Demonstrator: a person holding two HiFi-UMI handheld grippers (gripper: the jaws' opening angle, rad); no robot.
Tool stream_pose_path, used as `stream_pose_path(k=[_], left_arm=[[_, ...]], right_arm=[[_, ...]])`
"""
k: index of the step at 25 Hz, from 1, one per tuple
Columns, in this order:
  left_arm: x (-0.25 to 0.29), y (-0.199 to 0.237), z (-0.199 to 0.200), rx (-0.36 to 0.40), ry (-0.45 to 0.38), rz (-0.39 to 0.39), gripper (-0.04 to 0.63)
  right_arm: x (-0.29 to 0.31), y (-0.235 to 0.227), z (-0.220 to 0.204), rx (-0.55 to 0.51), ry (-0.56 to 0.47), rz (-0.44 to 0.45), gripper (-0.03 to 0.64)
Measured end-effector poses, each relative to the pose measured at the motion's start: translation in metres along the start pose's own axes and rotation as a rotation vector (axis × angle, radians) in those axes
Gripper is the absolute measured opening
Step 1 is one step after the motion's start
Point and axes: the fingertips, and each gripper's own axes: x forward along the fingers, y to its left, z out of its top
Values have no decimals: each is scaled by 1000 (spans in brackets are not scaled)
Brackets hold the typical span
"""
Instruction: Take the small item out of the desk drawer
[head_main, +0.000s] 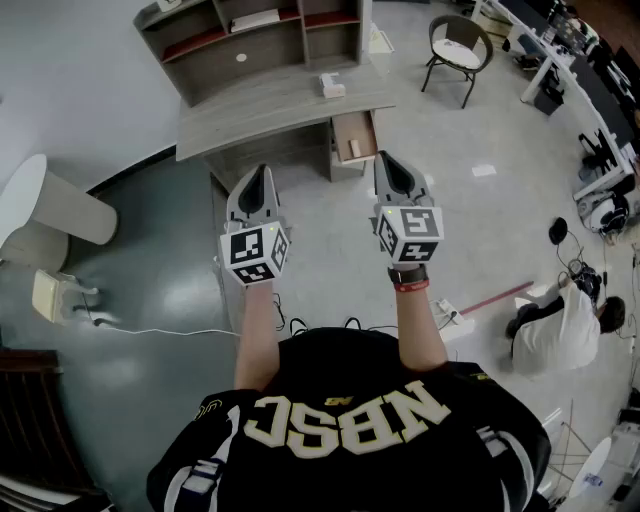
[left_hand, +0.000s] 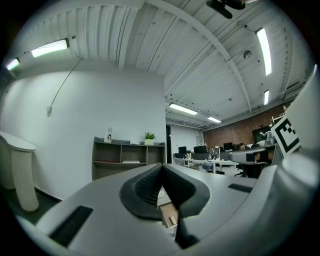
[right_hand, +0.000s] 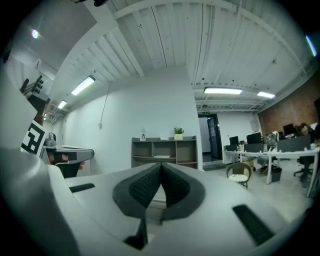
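Stands facing a grey desk (head_main: 270, 108), both bare forearms stretched straight ahead and near parallel, elbows tucked in front of a black jersey (head_main: 350, 430). Shows, far out at 9 o'clock in the head view, a white round-topped pedestal (head_main: 60, 205). Holds the left gripper (head_main: 262, 172) (left_hand: 161, 167) toward 11 o'clock, marker cube (head_main: 254, 253) over the wrist, nose aimed at the desk's front edge but well short of it. Keeps that claw closed, pads meeting tip to tip with nothing pinched. Frames, through the gap under those pads in the left gripper view, the open wooden drawer (left_hand: 168, 211) with the small item (left_hand: 173, 219) lying pale inside it. Places the same drawer (head_main: 353, 135) at 12 o'clock in the head view, pulled out from under the desk's right end, below a white box (head_main: 332, 86) on the top. Carries the right gripper (head_main: 384, 158) (right_hand: 160, 165) at 1 o'clock, slightly ahead of the left one, tips just at 4 o'clock of the drawer and apart from it. Has this claw closed as well, empty, pads pressed together. Wears a red band (head_main: 410, 285) on the right wrist. Leaves a chair (head_main: 458, 52) at 2 o'clock and a person seated on the floor (head_main: 560, 325) at 4 o'clock.
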Motion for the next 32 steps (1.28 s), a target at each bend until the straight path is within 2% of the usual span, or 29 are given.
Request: stream_pose_path(k=[6,12,19,25,32], left_arm=[[-1,-21,-8,-45,9,11,12],[-4,-46,-14,-66,0,-17,12],[14,-54,-36,-34,66,-50,12],[64,-33,-59,-66,81,-79,12],[151,-8,-65,-100,63,-130,12]], right_arm=[[-11,-13,-7,-4,8,26,6],[-14,-13,-28,23,21,89,6],[8,-19,-55,109,72,86,6],[56,-28,-68,98,99,65,6],[131,-46,-56,83,92,27,6]])
